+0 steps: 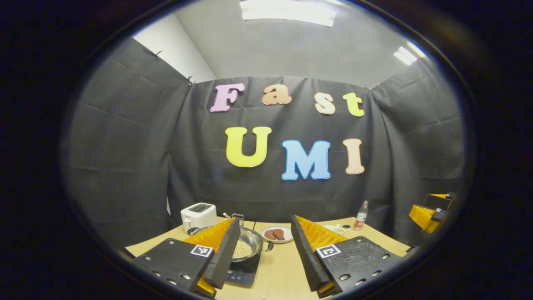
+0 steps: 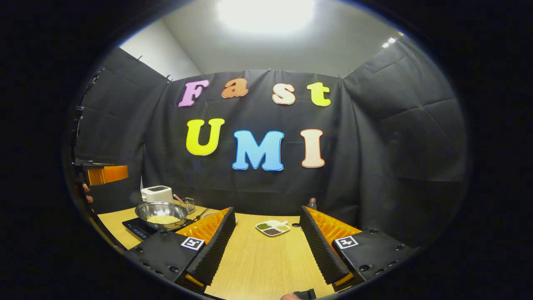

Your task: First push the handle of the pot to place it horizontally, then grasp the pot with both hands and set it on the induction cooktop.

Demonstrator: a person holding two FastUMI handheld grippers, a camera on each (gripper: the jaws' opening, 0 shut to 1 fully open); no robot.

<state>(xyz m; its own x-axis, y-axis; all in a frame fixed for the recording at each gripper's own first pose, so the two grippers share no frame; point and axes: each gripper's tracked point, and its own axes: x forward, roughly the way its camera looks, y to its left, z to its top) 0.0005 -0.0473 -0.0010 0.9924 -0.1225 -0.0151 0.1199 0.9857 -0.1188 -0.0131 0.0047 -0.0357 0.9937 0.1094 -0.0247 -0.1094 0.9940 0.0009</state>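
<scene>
A steel pot holding pale beans sits on the black induction cooktop, just ahead of my left gripper and partly behind its left finger. The pot's dark handle points to the right. My left gripper is open, with nothing between its fingers. In the right gripper view the pot and cooktop lie at the far left, and the handle points right. My right gripper is open over bare table, apart from the pot. The left gripper hangs above the pot, with a hand behind it.
A white toaster stands behind the pot. A plate of brown patties, a white dish and a bottle sit at the back. A divided dish of grains and a wire basket also rest on the wooden table.
</scene>
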